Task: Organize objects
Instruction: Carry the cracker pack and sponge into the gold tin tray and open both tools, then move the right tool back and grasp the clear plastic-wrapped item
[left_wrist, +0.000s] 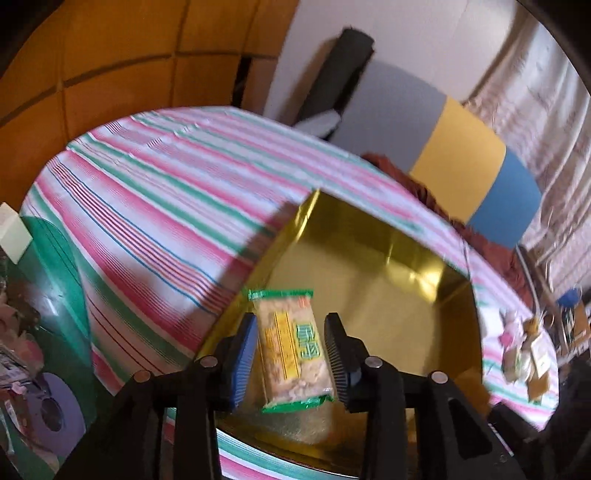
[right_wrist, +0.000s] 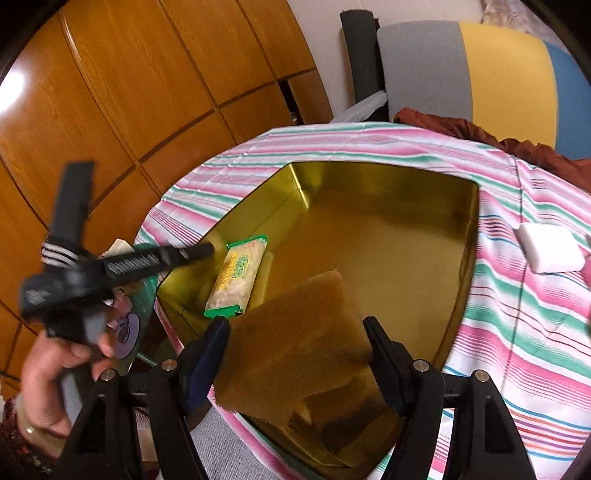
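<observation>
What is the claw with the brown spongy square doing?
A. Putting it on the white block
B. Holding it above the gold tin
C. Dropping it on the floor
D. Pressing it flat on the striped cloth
B: in the right wrist view the right claw pinches the brown spongy square over the open gold tin, where the green-edged snack packet already lies.

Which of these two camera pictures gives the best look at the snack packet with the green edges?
The left wrist view: the snack packet fills the middle, between the open jaws of the left gripper, its label large though blurred. The right wrist view shows it smaller, lying in a corner of the gold box, one end cut off by the brown sponge.
</observation>
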